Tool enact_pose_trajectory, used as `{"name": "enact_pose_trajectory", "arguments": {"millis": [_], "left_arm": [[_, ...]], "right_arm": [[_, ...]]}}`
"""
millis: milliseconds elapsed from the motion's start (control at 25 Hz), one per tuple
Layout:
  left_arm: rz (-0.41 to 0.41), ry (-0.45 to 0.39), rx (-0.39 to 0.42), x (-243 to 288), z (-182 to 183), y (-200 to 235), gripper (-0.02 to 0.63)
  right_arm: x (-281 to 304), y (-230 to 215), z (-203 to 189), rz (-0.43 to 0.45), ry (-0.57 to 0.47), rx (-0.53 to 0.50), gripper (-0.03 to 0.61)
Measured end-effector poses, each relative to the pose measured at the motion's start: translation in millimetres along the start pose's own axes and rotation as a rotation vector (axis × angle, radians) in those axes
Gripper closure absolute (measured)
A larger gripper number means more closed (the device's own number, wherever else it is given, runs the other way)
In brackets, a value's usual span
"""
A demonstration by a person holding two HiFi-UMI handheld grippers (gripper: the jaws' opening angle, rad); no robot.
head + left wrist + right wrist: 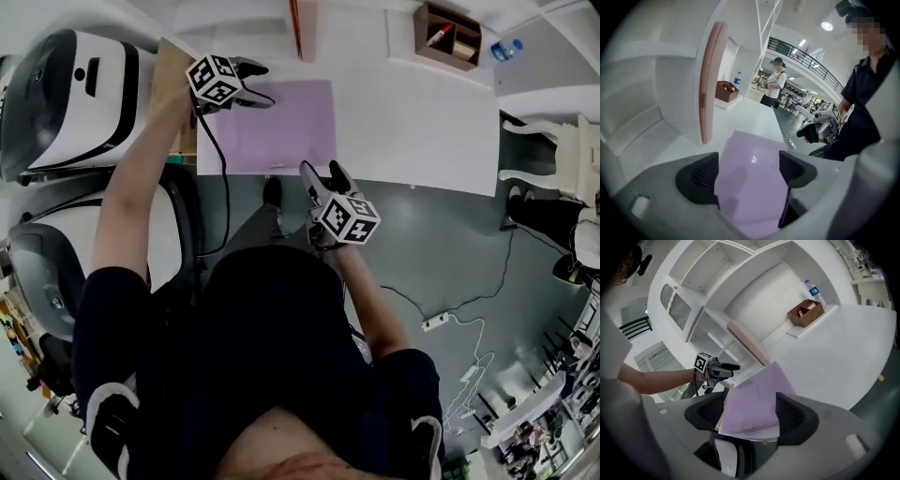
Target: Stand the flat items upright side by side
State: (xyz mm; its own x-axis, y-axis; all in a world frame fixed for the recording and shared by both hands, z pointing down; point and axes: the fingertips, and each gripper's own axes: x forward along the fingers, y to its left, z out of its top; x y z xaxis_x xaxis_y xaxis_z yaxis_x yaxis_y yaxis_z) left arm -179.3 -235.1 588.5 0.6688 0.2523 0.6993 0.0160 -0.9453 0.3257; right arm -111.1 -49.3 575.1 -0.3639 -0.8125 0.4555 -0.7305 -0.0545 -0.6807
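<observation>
Presently both tools are low over the white tabletop (pixel 422 122), and neither has hold of anything. Purple flat item (pixel 291 127) lies flat at the tabletop's near left corner, cover up. The right gripper view shows paler leaves under its near edge, so it may be a thin book or a sheaf; cannot tell which. Left tool (pixel 261 84) sits at the item's far edge, toward the left, jaws spread wide. The purple surface shows in the gap, but neither pad presses on it. Right tool (pixel 322 172) sits at the near right corner, pointing away from the person. Its jaws are likewise wide with the near edge framed between them, and no contact is visible. Judgement: one tool at each end reads as a two-point pickup, placed so a limp item can be tipped onto an edge without sagging. Pink flat item (pixel 710 84) already stands upright at the back against a white upright panel (pixel 679 93). The likely spot for the purple one is beside it, with the panel as backstop. Brown box (pixel 450 36) and bottle (pixel 506 49) stand far right, well apart from the work. Task judged early: one item up, one flat. The next move probably needs a jaw worked under an edge, since the item lies flush. The risk is pinching only the top cover and leaving the leaves behind.
</observation>
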Motion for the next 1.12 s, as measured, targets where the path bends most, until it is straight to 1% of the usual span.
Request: {"name": "enact_pose_trajectory", "arguments": {"millis": [80, 200, 360, 440, 680, 880, 1120], "left_arm": [[-0.039, 0.035, 0.013, 2.8, -7.6, 5.8, 0.189], [-0.094, 0.084, 0.036, 7.4, -15.4, 11.9, 0.175], [-0.147, 0.116, 0.06, 15.0, -18.6, 18.2, 0.173], [-0.176, 0.135, 0.066, 18.6, -22.0, 19.9, 0.173], [-0.247, 0.21, 0.066, 27.6, -38.8, 22.0, 0.173], [-0.262, 0.253, 0.039, 36.0, -47.6, 31.5, 0.173], [-0.308, 0.309, 0.006, 48.3, -49.8, 32.6, 0.173]], "right_arm": [[6.0, 0.7, -10.8, -0.032, -0.021, 0.037, 0.237], [12.3, -0.4, -24.3, -0.069, -0.06, 0.127, 0.221], [18.8, -6.8, -42.2, -0.127, -0.096, 0.214, 0.221], [22.6, -6.0, -49.0, -0.139, -0.116, 0.258, 0.221], [35.7, -8.3, -68.8, -0.143, -0.157, 0.425, 0.216], [47.7, -5.5, -72.3, -0.113, -0.17, 0.468, 0.216], [56.3, -18.5, -74.5, -0.087, -0.173, 0.544, 0.216]]}}
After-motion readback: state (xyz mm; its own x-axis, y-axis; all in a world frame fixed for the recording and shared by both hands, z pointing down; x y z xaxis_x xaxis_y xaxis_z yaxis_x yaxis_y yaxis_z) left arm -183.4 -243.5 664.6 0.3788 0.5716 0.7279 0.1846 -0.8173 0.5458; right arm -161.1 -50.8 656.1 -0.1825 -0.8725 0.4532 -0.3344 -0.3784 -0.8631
